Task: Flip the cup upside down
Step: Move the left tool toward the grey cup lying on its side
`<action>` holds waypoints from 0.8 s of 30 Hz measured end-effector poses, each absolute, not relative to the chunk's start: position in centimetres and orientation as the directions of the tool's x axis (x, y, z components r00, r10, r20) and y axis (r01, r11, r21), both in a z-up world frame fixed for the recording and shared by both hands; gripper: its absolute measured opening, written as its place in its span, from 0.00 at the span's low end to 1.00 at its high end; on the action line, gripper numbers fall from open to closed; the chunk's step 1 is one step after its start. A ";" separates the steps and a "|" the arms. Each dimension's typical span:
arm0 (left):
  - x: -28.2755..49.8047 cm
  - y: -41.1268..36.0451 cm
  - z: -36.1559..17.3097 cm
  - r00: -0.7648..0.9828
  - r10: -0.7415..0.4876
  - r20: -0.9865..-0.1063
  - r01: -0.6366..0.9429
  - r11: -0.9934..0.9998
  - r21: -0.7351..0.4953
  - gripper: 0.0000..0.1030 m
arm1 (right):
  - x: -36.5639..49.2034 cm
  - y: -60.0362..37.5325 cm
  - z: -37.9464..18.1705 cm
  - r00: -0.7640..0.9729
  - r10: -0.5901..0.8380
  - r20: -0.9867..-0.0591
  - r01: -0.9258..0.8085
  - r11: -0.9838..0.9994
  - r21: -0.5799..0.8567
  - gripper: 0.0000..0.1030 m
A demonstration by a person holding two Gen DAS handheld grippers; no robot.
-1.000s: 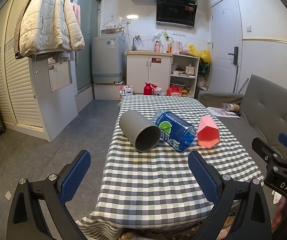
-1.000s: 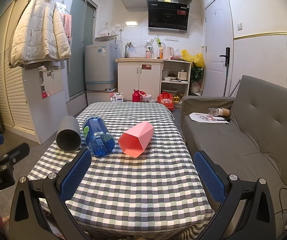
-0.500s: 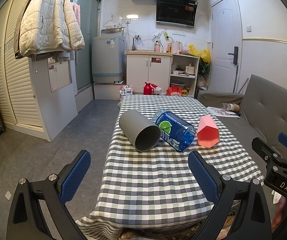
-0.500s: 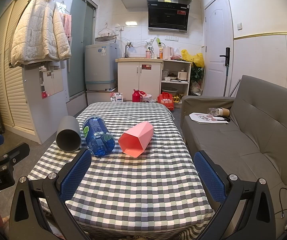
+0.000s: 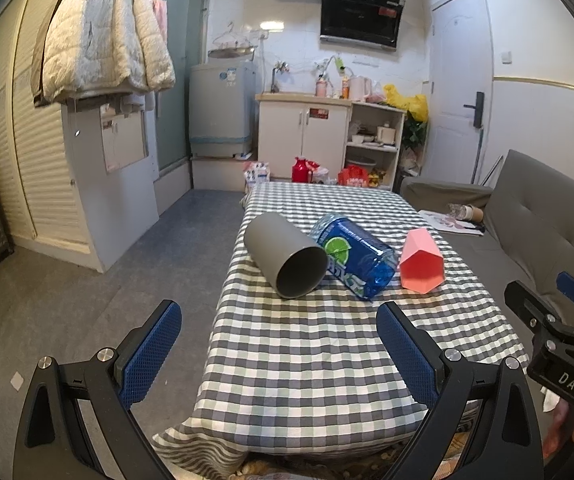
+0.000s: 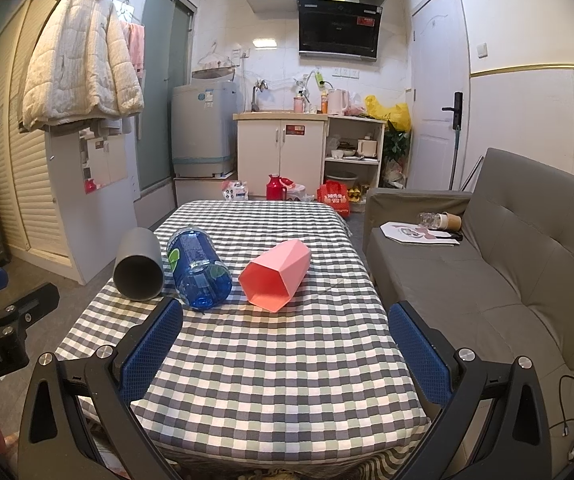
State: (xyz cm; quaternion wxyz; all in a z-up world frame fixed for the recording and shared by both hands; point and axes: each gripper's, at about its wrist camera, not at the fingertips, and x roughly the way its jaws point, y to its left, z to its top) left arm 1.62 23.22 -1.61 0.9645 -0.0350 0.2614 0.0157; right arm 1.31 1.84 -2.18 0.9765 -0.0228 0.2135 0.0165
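Change since a second ago: none. My left gripper (image 5: 279, 344) and right gripper (image 6: 285, 340): both spread, empty, short of the table (image 6: 287, 380). Grey cup (image 5: 285, 254), blue cup (image 5: 353, 256), pink cup (image 6: 277, 276): all lying sideways. Flip not begun.

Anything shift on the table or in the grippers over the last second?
Nothing visibly changed. The grey cup, blue bottle and pink cup lie on their sides on the checked tablecloth as before, and the left gripper and right gripper stay open, short of them, holding nothing.
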 end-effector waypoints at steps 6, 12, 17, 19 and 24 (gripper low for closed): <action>3.4 26.3 -1.1 0.824 0.062 -0.563 -0.102 0.994 -0.039 0.98 | 3.5 4.0 -1.8 0.873 0.102 -0.477 -0.138 0.990 -0.039 1.00; 5.7 31.8 -2.0 0.784 0.142 -0.604 -0.203 0.979 -0.034 0.98 | 8.0 9.4 -0.9 0.829 0.213 -0.517 -0.274 0.961 -0.044 1.00; 8.0 35.1 -3.7 0.742 0.208 -0.637 -0.258 0.966 0.015 0.98 | 13.3 15.0 -2.1 0.780 0.271 -0.564 -0.373 0.925 -0.072 1.00; 8.5 36.0 -4.5 0.731 0.207 -0.650 -0.265 0.964 0.009 0.98 | 15.3 16.7 -3.2 0.762 0.273 -0.587 -0.387 0.919 -0.075 1.00; 9.7 37.6 -6.5 0.702 0.211 -0.680 -0.278 0.961 0.011 0.98 | 18.4 18.9 -5.6 0.720 0.269 -0.640 -0.387 0.921 -0.048 0.96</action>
